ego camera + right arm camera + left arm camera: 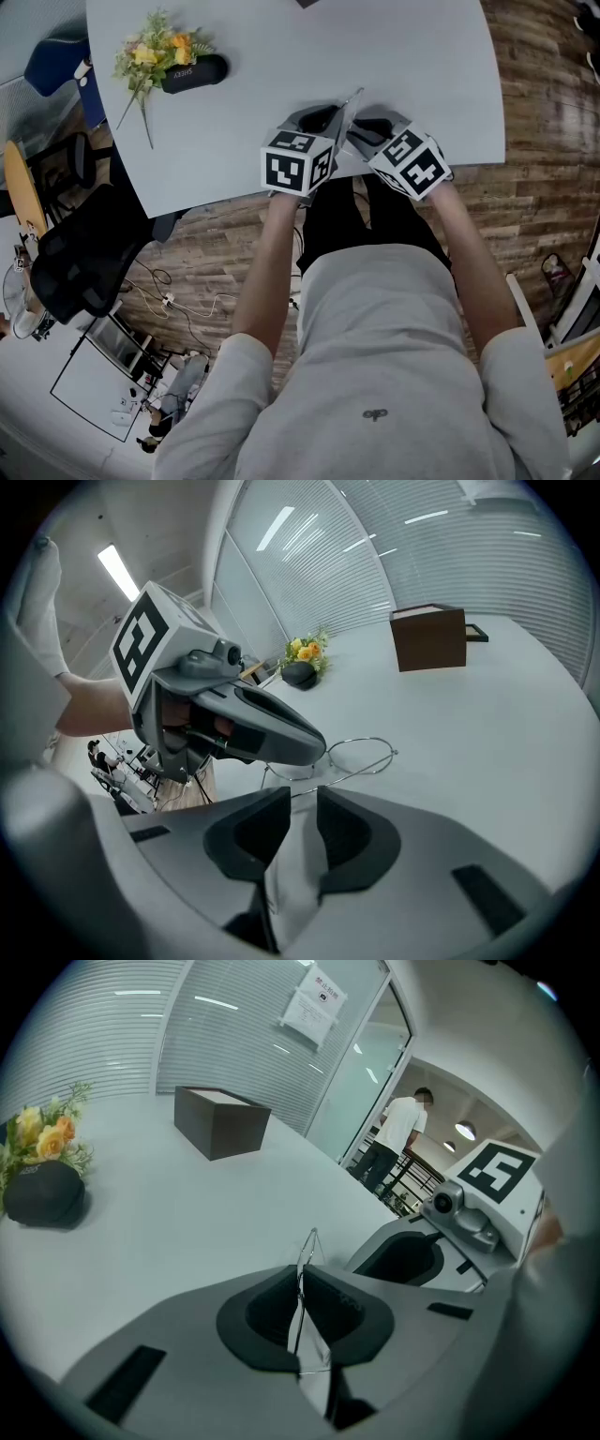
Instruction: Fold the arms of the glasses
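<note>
— Table [281,75] first: what is it like?

— Pale grey and smooth, with a rounded edge, on a floor [544,112] of brown wood planks. Slatted blinds [450,546] line the wall behind it. A glass door [366,1082] stands at the upper right of the left gripper view, with a person [398,1138] in a white top beyond it.

— Any containers?

— A brown box [220,1119] sits far back on the table; its inside does not show. A dark oval case [192,72] lies at the upper left of the head view, touching a bunch of yellow and orange flowers [155,52].

— Anything else about?

— A black office chair [84,253] at the left edge of the head view, off the table, and cables [164,300] on the floor below it.

— And the glasses?

— The wire-rimmed glasses [361,757] are at the table's near edge, between the two grippers. The left gripper [300,1274] is clenched on the thin frame, which stands edge-up out of its jaws. The right gripper [302,803] is released: its pads stand apart, and one arm of the glasses runs from the rims toward that gap, unpressed.

— Does anything stand in the way?

— In the head view the grippers' own bodies cover most of the glasses.
</note>
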A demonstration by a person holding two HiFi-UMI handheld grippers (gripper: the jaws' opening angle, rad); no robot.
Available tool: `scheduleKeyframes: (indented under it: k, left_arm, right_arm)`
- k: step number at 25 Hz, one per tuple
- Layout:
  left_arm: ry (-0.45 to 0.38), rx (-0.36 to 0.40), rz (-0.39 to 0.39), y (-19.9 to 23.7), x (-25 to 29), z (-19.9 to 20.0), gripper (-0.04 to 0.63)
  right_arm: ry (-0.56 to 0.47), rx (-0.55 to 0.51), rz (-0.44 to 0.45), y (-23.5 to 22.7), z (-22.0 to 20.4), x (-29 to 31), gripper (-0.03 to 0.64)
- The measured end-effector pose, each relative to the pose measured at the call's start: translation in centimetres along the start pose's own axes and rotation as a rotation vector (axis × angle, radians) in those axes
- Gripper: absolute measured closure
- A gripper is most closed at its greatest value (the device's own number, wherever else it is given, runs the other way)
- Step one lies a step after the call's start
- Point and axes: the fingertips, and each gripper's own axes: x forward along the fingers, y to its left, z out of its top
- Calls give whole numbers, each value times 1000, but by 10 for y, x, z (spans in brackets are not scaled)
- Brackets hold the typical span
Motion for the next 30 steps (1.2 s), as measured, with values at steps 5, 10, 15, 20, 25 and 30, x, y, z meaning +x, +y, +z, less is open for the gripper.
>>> scheduleKeyframes:
  k: [5,10,15,20,25,30]
  left_arm:
    - [1,-3,-2,-1,0,0,561]
    - [3,-2,-8,-1,0,2,561]
    - [6,2,-13,-2,1,1,562]
    - [8,2,-18,-5,0,-1,563]
    - [3,-1,-20,-4,0,-1,563]
    - [0,-4,-20,-4,-2,-2,563]
  right_arm:
    - [10,-15,0,-2,2,2,523]
    - [3,-20,-14,-6,7,5,530]
    - [0,-19,-33,-11,9,7,537]
    - [6,-18,-39,-11,10,8,540]
    - [13,-4,-34,-11,11,10,541]
    - [12,-8,-38,-10,13,11,541]
